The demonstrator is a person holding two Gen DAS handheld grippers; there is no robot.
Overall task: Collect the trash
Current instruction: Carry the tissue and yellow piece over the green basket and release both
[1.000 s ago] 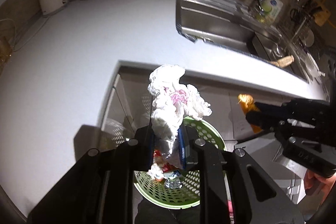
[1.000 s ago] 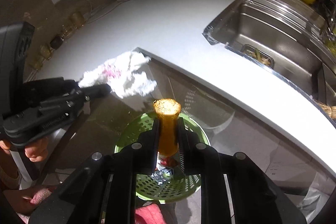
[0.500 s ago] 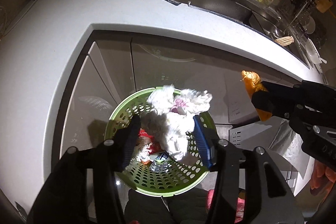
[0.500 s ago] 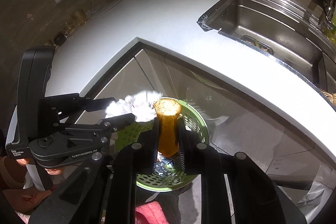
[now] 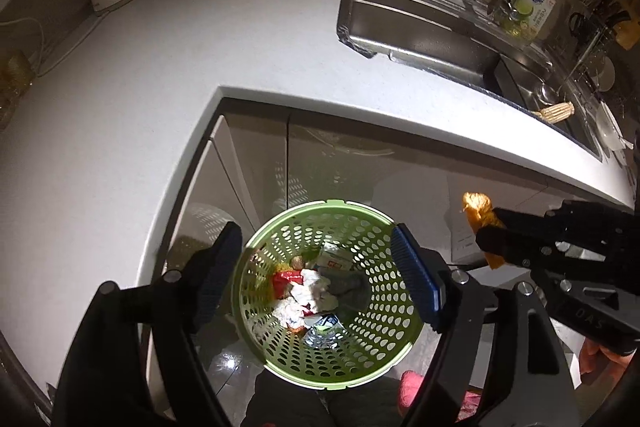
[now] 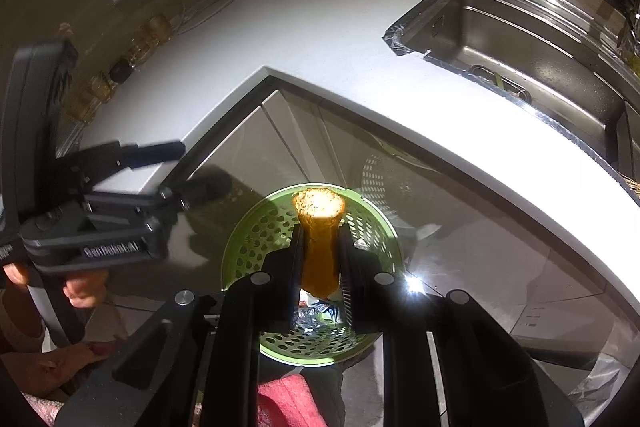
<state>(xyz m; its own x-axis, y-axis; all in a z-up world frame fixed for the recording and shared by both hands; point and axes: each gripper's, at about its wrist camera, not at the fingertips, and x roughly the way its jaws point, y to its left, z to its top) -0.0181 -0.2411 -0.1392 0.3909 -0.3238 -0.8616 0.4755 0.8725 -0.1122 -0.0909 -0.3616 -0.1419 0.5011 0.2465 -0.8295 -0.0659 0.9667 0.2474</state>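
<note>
Jaws of the left gripper [image 5: 316, 271] have just been opening and now stand wide and empty, the crumpled tissue [image 5: 306, 293] dropped into the green basket [image 5: 372, 359], while the right gripper [image 6: 320, 259] clamps orange peel [image 6: 319, 227] above it, next for disposal.

right gripper [image 6: 320, 251]: clamps orange wad [image 6: 319, 227] | over green basket [image 6: 240, 251] | left gripper [image 6: 192, 167]: spread, empty
</note>
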